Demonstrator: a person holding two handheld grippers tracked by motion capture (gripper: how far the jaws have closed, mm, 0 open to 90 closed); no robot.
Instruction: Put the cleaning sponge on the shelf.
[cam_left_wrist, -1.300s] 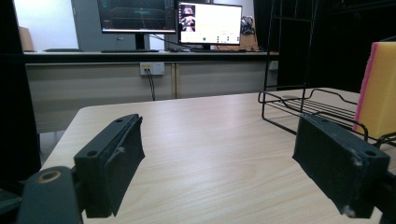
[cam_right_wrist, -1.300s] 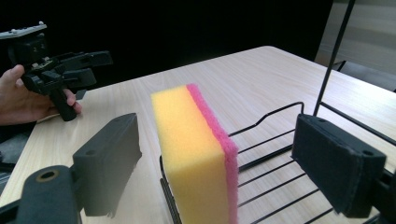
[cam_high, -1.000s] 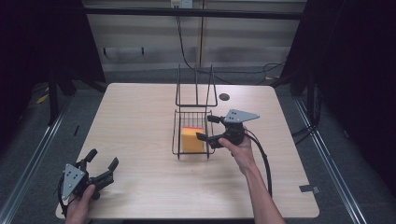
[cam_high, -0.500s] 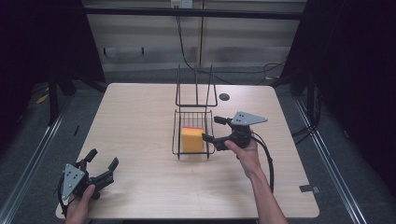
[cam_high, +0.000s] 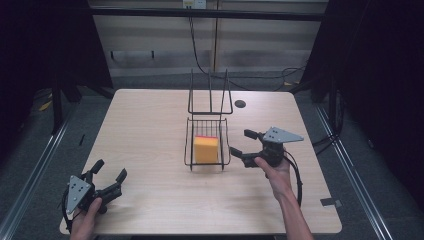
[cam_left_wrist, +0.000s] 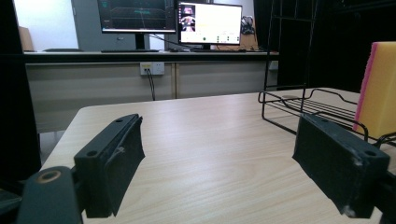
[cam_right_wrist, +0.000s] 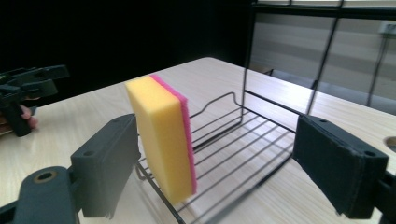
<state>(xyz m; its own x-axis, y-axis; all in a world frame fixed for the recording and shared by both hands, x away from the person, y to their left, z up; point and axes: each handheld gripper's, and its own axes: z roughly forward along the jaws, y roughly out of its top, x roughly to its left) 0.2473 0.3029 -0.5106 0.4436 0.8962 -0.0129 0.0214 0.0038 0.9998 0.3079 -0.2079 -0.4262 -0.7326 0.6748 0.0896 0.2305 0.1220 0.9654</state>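
Two tools work over one counter (cam_high: 150, 125). Nearest, the left tool (cam_high: 107, 181) rests at the counter's front left corner, well apart from the rack, jaws spread wide and empty. The right tool (cam_high: 244, 144) sits just right of the single wire rack (cam_high: 222, 150), jaws wide, gripping nothing. One yellow-and-pink sponge (cam_high: 206, 149) stands on edge inside the rack.

sponge (cam_left_wrist: 379, 88) cut by the left gripper view's right edge — monitor (cam_left_wrist: 210, 23) text unreadable.

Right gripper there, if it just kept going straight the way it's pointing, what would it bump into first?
Probably the wire rack: the open right gripper points at its near side, with the upright sponge standing inside.
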